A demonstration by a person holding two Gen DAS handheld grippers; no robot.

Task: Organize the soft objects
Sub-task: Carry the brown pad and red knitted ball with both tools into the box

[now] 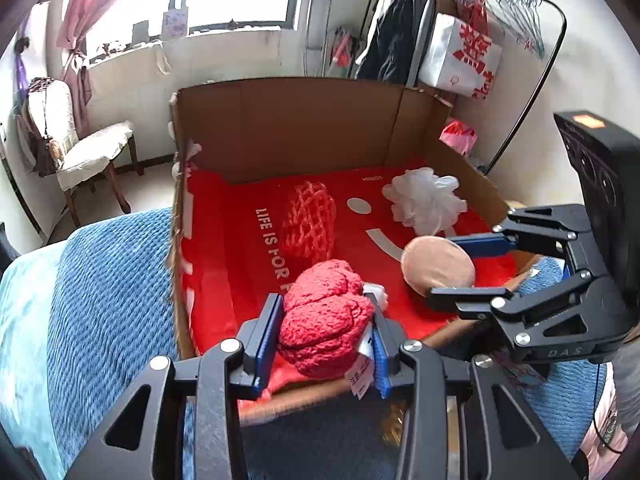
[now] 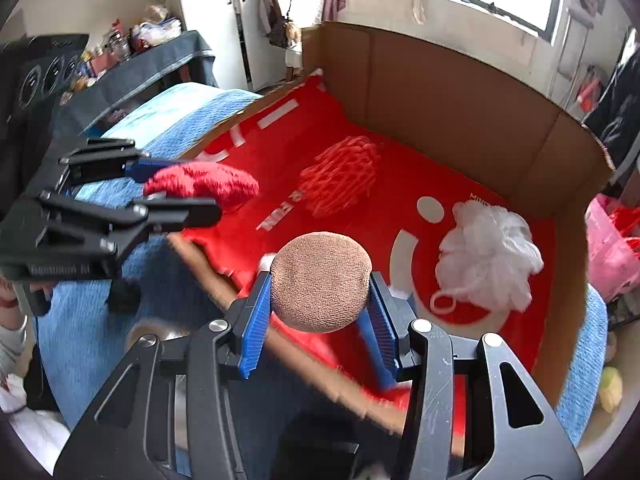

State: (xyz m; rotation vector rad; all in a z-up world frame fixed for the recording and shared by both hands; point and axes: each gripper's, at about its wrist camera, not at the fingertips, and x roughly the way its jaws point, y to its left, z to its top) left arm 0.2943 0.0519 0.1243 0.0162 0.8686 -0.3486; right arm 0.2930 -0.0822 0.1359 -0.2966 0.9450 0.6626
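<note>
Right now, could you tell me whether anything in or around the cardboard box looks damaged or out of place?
Only the cardboard box itself: white scraps hang off its torn left edge. The white bath pouf and red net sponge lie tidily on the red liner.

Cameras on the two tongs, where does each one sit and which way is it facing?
Left wrist view: sits on the left tongs, looking down into the cardboard box past the red knitted item they clamp; the right tongs show at right.
Right wrist view: sits on the right tongs, looking down into the same box from its other side, past the tan round pad they clamp; the left tongs show at left.
Shared: box, red liner, white mesh pouf, red net, both held items.
</note>
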